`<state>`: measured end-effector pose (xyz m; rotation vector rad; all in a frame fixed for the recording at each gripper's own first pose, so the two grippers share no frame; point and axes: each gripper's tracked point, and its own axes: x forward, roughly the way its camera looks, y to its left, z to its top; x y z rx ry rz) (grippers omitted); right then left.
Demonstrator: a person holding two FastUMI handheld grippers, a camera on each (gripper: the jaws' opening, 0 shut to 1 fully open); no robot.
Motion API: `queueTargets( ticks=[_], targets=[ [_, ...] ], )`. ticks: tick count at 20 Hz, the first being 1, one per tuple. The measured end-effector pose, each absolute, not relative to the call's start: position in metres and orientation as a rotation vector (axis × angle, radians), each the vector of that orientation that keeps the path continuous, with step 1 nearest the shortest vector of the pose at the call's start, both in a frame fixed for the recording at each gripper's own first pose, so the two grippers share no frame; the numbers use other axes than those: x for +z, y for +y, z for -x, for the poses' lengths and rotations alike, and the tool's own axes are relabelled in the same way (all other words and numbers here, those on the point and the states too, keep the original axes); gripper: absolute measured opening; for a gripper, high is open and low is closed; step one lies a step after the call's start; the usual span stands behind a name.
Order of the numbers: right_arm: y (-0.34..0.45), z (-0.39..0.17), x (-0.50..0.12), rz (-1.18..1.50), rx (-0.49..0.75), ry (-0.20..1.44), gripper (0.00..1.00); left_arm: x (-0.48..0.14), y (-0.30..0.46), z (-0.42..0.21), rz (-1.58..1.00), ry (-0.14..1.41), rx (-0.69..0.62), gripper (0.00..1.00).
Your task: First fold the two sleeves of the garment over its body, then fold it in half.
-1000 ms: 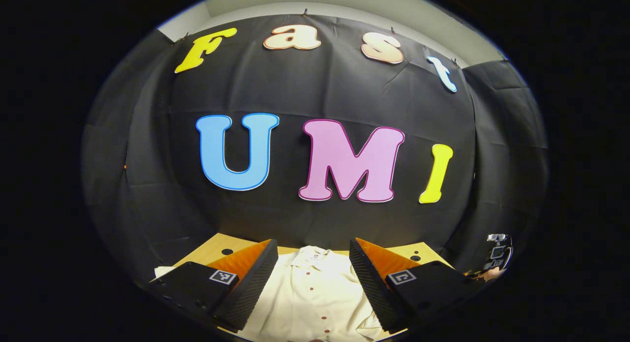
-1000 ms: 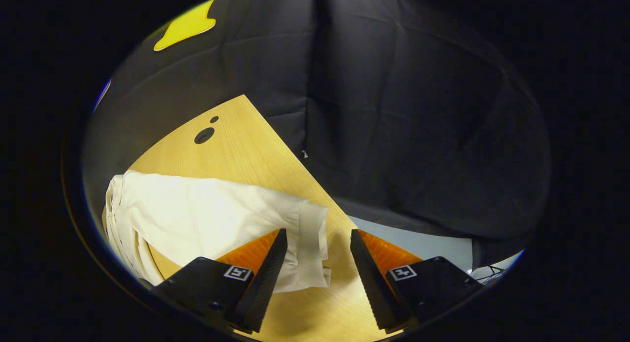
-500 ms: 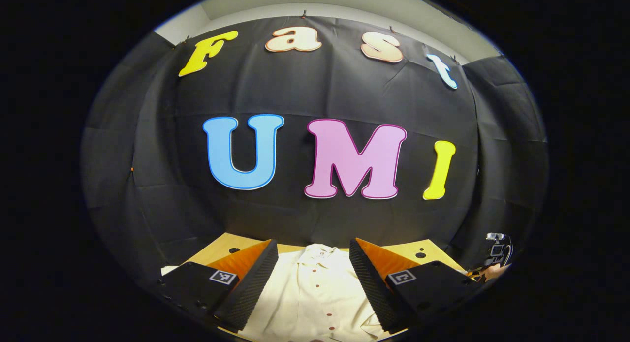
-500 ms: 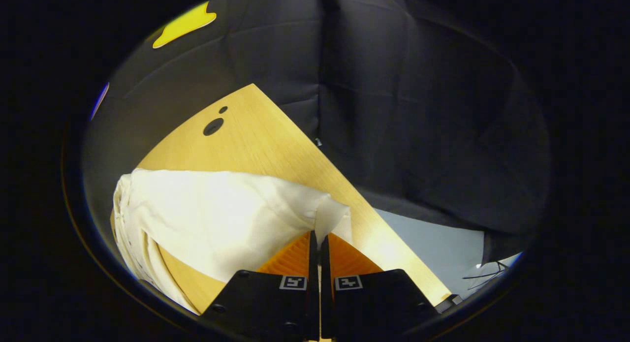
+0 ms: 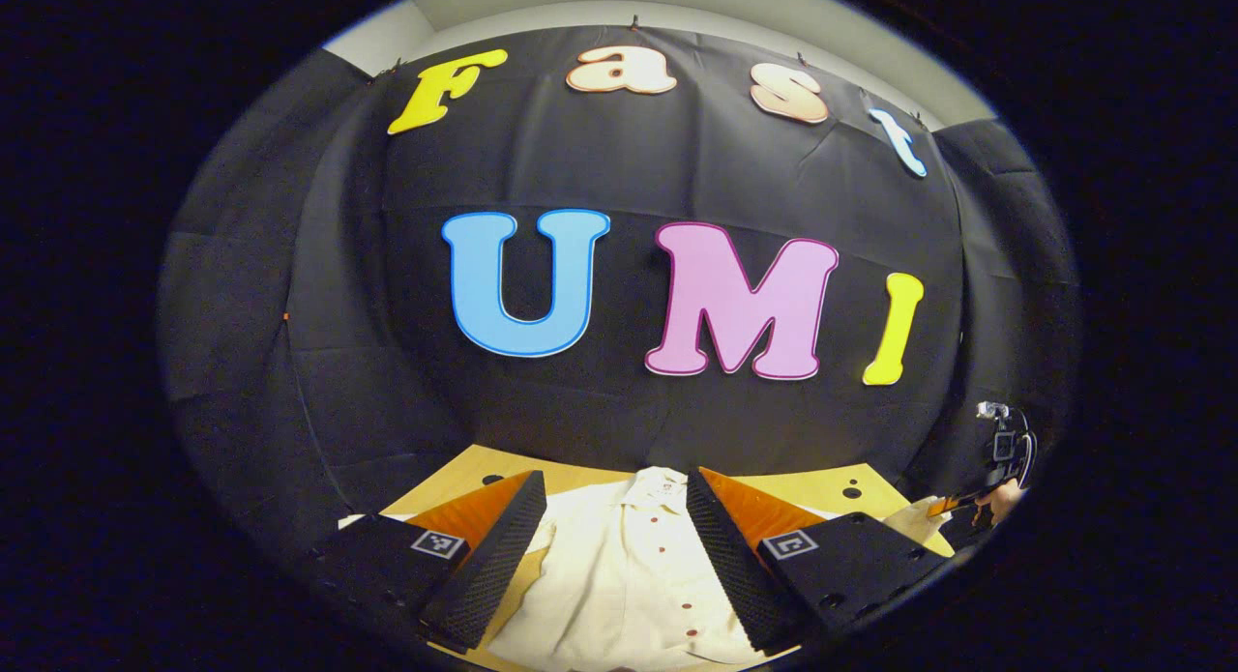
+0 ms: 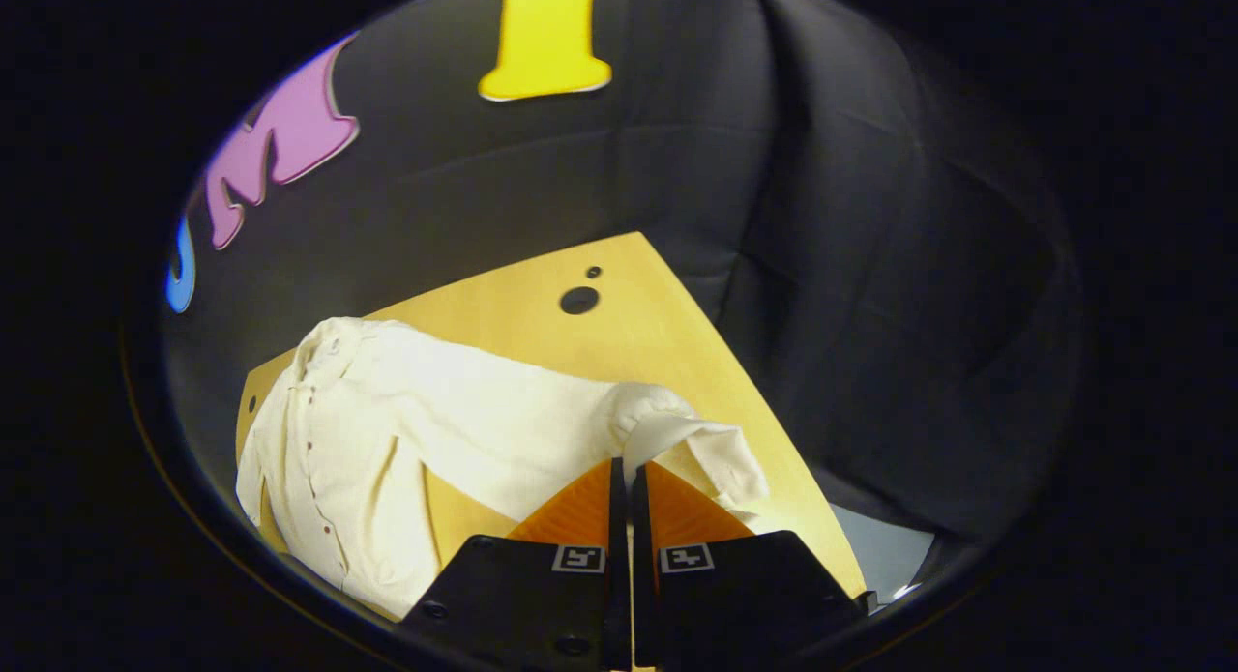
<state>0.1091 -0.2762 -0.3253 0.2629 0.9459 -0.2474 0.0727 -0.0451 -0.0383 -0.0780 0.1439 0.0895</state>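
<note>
A cream button-up shirt (image 5: 629,575) lies on the wooden table (image 5: 822,486), collar toward the back wall. My left gripper (image 5: 616,498) hovers open above the shirt's front, its fingers apart with the button row between them. In the right gripper view the shirt's body (image 6: 329,440) is at the left and one sleeve (image 6: 513,416) stretches toward me. My right gripper (image 6: 622,469) is shut on the sleeve's cuff (image 6: 701,454), which is raised off the table. That right gripper (image 5: 1001,450) also shows far right in the left gripper view, with a hand on it.
The wooden table (image 6: 629,334) has two dark holes (image 6: 578,300) near its far right corner, and its right edge runs close beside the held cuff. Black cloth walls close in the back and the right side. A pale floor strip (image 6: 880,556) lies beyond the table edge.
My right gripper closed on the sleeve cuff, then lifted it and turned left toward the shirt's body. The left gripper stayed open and drifted slightly left.
</note>
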Motion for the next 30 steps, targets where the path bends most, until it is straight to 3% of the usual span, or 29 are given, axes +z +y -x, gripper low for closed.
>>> queueTargets(
  ticks=[3,10,15,21,26,27,29,30],
  targets=[
    [-0.21,-0.142,-0.294,-0.248,-0.127,0.905,0.06,-0.056,-0.032,-0.064,0.092,0.187,0.057,0.96],
    [-0.057,-0.22,-0.247,-0.174,0.122,0.823,0.06,-0.083,0.041,-0.046,0.097,0.217,0.145,0.96],
    [0.058,-0.242,-0.237,-0.185,0.269,0.816,0.05,-0.096,0.091,-0.034,0.106,0.231,0.218,0.96],
    [0.194,-0.243,-0.258,-0.307,0.438,0.861,0.05,-0.131,0.137,-0.01,0.136,0.291,0.317,0.96],
    [0.241,-0.242,-0.308,-0.364,0.44,0.919,0.05,-0.162,0.161,0.005,0.166,0.328,0.367,0.96],
    [0.248,-0.245,-0.32,-0.369,0.444,0.918,0.07,-0.167,0.162,0.005,0.174,0.334,0.372,0.96],
    [0.246,-0.25,-0.331,-0.34,0.429,0.892,0.22,-0.182,0.168,0.006,0.194,0.343,0.38,0.96],
    [0.244,-0.252,-0.333,-0.33,0.424,0.881,0.51,-0.191,0.171,0.005,0.204,0.346,0.385,0.96]
  ],
)
